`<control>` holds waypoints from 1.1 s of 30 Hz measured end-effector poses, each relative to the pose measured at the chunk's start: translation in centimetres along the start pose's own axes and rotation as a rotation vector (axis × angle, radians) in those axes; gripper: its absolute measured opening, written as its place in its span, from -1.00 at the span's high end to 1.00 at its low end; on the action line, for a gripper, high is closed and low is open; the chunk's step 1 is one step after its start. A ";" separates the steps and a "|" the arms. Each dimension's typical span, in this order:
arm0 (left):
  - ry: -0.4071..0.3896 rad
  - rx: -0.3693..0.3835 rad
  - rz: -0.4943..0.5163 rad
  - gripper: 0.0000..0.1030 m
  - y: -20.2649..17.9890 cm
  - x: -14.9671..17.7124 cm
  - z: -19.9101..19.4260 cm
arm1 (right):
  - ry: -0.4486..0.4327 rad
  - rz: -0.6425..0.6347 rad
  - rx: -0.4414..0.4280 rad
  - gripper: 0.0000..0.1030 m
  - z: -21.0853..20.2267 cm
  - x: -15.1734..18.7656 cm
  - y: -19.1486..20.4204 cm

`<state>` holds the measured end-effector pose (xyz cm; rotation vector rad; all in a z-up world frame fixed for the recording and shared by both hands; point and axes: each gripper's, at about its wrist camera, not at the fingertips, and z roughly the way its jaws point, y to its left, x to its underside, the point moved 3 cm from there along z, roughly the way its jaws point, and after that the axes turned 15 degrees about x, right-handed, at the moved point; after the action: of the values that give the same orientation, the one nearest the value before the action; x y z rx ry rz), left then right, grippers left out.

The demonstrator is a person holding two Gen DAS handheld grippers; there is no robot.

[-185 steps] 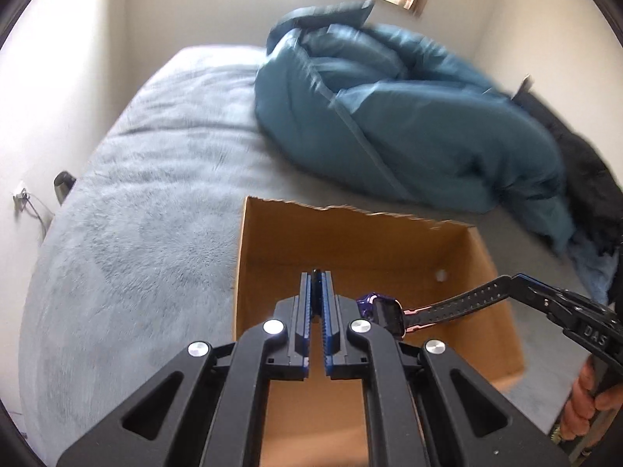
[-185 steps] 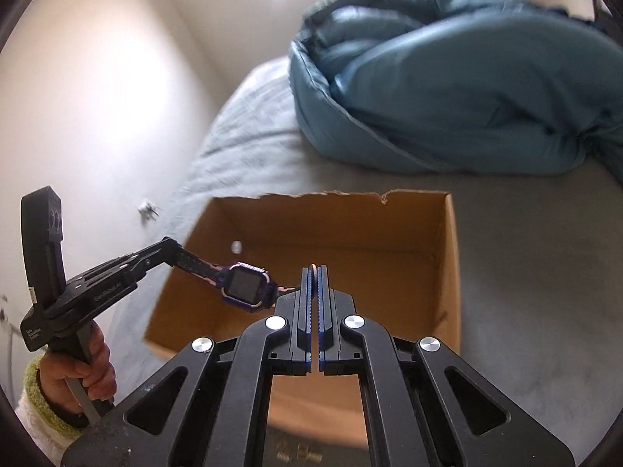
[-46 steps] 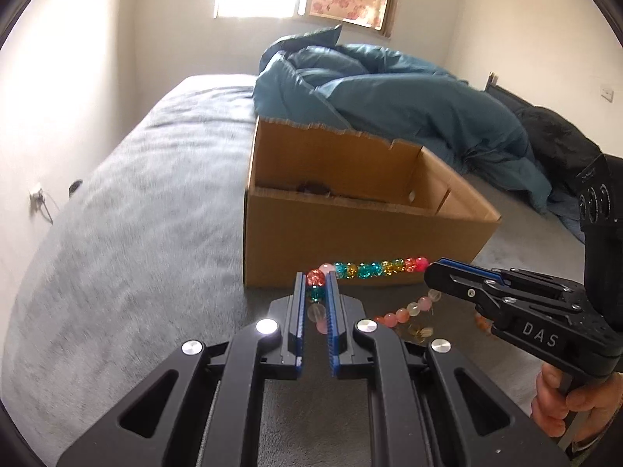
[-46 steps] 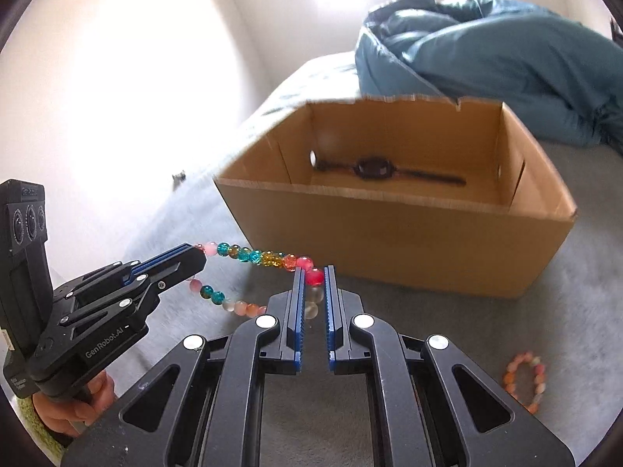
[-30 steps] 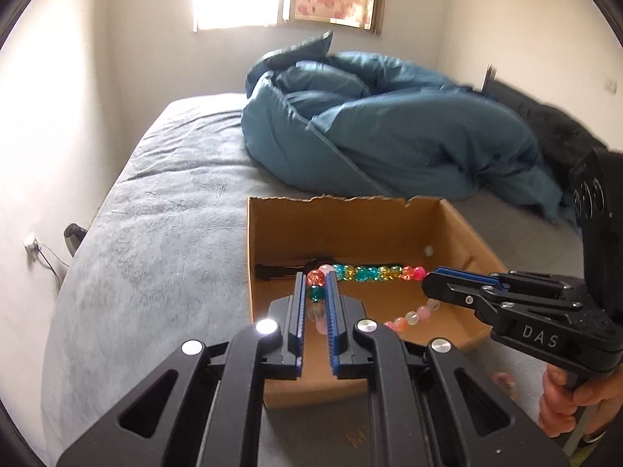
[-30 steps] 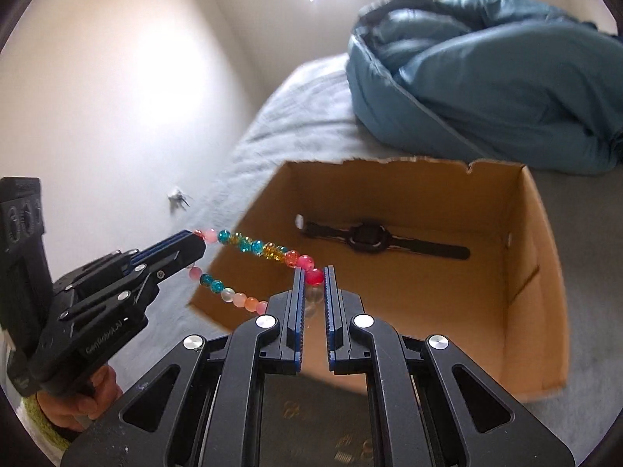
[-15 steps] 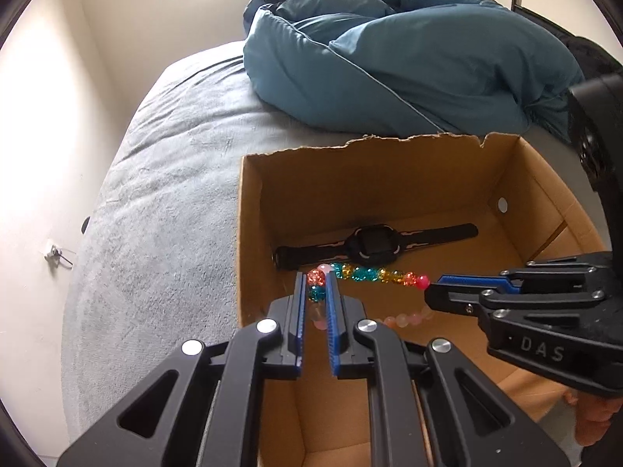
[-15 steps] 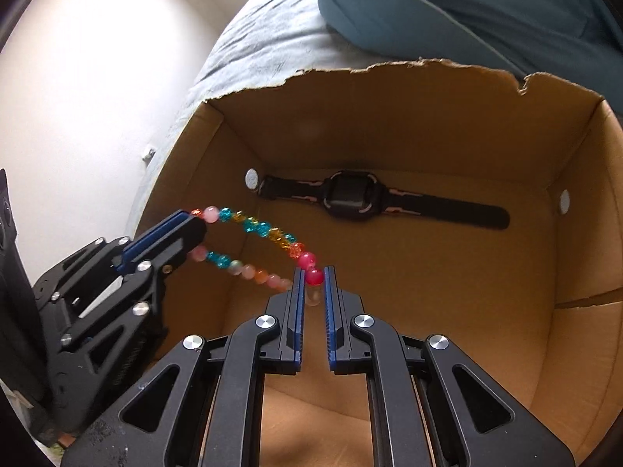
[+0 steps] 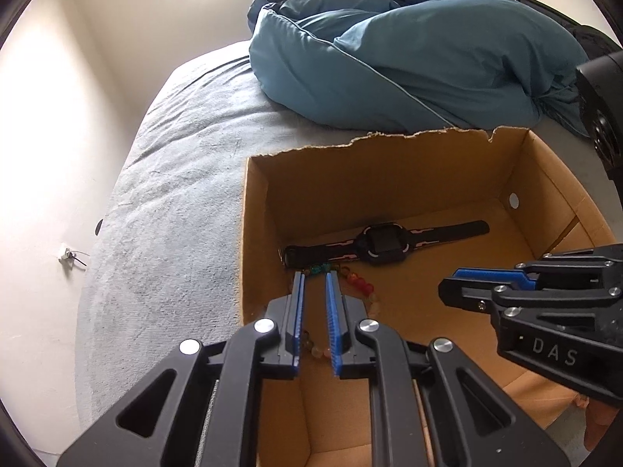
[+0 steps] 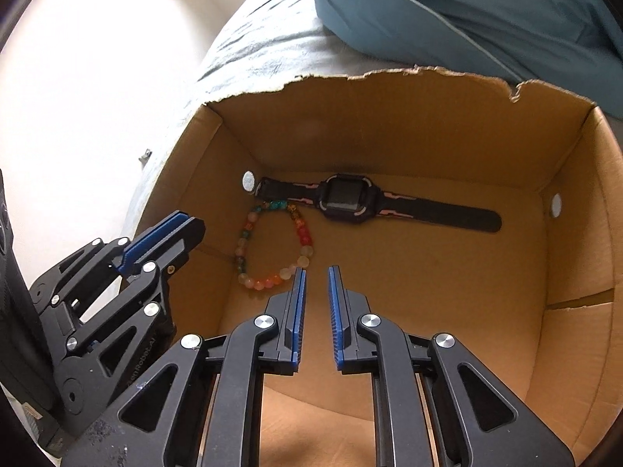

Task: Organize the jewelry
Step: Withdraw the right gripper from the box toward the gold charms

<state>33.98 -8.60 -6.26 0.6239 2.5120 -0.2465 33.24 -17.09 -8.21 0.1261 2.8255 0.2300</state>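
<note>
The cardboard box (image 10: 576,241) sits on the grey bed cover (image 9: 175,202), and on its floor, at the left, the beaded bracelet (image 10: 272,245) lies in a loose loop just in front of the black watch (image 10: 346,196), which stretches flat along the back wall. The left gripper (image 9: 314,276) hangs over the box's left side with its fingers apart and nothing between them, the beads lying below its tips. To the right, the right gripper (image 10: 316,270) hovers above the box floor, fingers likewise spread and empty, and a blue duvet (image 9: 409,46) is heaped behind the box.
</note>
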 end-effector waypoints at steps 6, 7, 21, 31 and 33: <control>-0.054 0.006 -0.021 0.67 0.0 0.0 -2.3 | -0.056 0.009 0.021 0.60 -2.4 0.7 -0.6; -0.064 0.010 -0.027 0.67 0.1 0.0 -2.8 | -0.069 0.009 0.025 0.59 -3.0 0.8 -0.8; -0.276 0.105 -0.098 0.67 -1.6 5.6 -15.5 | -0.307 0.001 0.008 0.49 -14.4 8.0 -2.6; -0.284 0.153 -0.106 0.67 -4.5 13.2 -17.8 | -0.399 -0.018 0.004 0.45 -16.7 16.6 -4.2; -0.264 0.155 -0.104 0.67 -5.4 14.4 -17.3 | -0.398 -0.013 0.004 0.45 -16.2 17.8 -4.4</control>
<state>12.71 -2.70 0.77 0.4851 2.2870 -0.5313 11.09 -21.76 1.10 0.1375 2.4306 0.1742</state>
